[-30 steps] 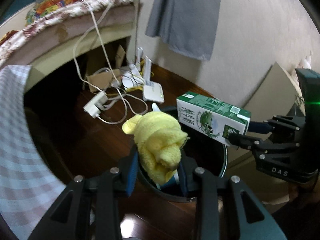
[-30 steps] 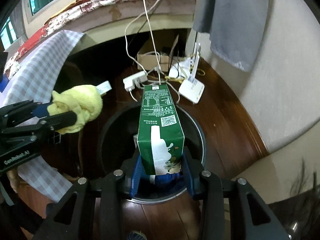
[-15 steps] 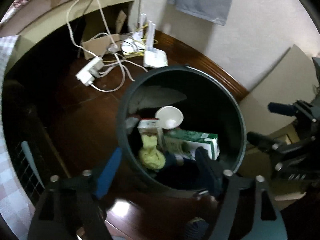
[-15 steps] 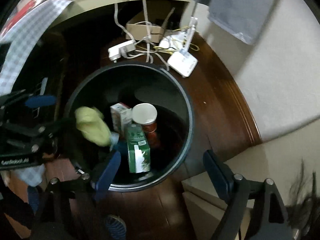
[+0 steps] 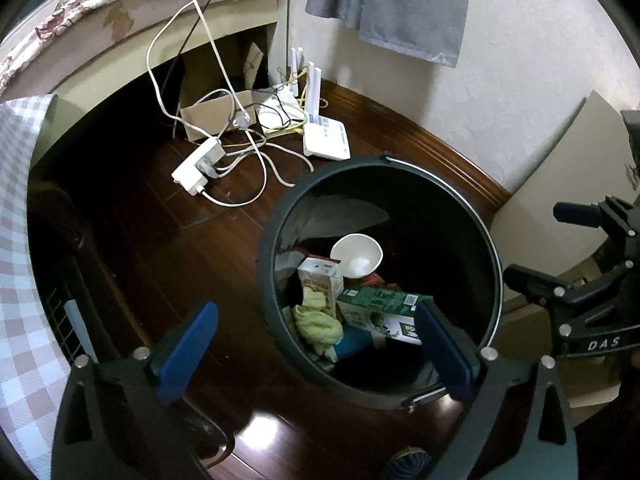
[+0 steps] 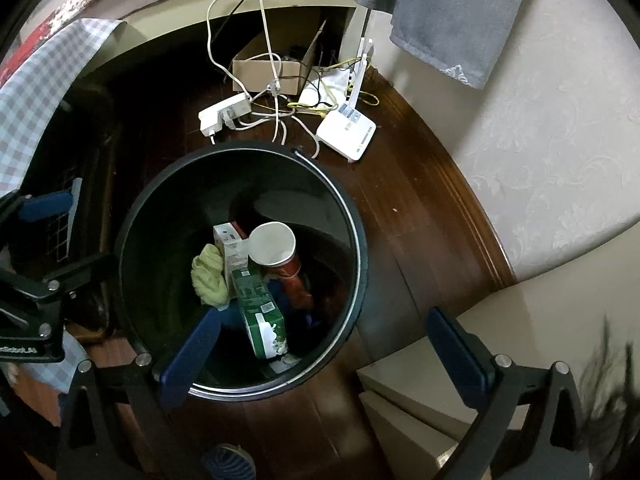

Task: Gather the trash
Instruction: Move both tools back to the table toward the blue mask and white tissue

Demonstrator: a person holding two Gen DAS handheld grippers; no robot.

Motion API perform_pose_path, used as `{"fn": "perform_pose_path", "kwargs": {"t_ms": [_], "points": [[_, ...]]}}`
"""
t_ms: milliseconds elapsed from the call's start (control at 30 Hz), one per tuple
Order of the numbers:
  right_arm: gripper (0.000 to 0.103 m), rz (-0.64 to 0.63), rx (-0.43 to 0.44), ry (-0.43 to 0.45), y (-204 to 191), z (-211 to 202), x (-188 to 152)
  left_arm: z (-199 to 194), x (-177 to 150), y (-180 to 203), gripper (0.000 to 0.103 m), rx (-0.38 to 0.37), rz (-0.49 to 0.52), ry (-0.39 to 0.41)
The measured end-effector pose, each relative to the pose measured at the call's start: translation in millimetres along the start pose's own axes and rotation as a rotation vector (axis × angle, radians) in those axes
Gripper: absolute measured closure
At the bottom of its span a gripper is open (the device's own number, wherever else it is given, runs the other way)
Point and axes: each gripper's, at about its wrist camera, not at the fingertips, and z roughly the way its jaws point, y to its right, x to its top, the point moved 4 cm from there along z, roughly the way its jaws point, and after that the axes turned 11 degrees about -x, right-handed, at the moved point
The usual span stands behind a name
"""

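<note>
A black round trash bin [image 5: 276,216] [image 6: 362,248] stands on the dark wood floor. Inside lie a yellow cloth [image 5: 316,326] [image 6: 208,276], a green milk carton [image 5: 380,310] [image 6: 260,316], a small white carton [image 5: 320,276] [image 6: 230,244] and a paper cup [image 5: 356,256] [image 6: 274,246]. My left gripper [image 5: 316,354] is open and empty above the bin's near rim. My right gripper [image 6: 324,354] is open and empty above the bin. Each gripper shows at the edge of the other's view.
A white power strip [image 5: 198,166] with loose cables, a white router [image 5: 326,140] and a cardboard box [image 6: 266,72] lie on the floor behind the bin. A checked cloth [image 5: 20,280] hangs at the left. The wall and a beige board [image 6: 500,328] stand to the right.
Both grippers opened over the bin. The yellow cloth and the green carton dropped from them and now lie inside the bin.
</note>
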Motion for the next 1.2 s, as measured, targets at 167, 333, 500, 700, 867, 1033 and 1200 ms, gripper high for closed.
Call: {"fn": "perform_pose_path", "kwargs": {"t_ms": [167,333,500,700,867,1033,1200], "points": [[0.0,0.011,-0.005,0.006,2.6,-2.7,3.4,-7.8,1.1,0.5,0.001,0.017,0.007,0.015],[0.0,0.044,-0.019,0.035,8.7,-11.8,10.0,-22.7,4.8,1.0,0.001,0.036,0.015,0.048],[0.0,0.112,0.001,0.086,20.3,-30.4,24.4,-44.2,16.6,3.6,0.001,0.047,0.025,0.106],[0.0,0.152,0.023,0.12,26.2,-44.1,26.8,-55.2,21.3,6.7,0.001,0.059,0.041,0.121],[0.0,0.17,0.042,0.214,27.5,-68.1,35.4,-74.8,24.6,13.6,0.001,0.053,0.046,0.157],[0.0,0.189,0.064,0.294,26.3,-92.9,48.9,-98.5,32.2,15.1,0.001,0.066,0.043,0.221],[0.0,0.24,0.07,0.355,30.8,-110.3,61.3,-120.9,36.7,6.2,0.001,0.091,0.02,0.275]]}}
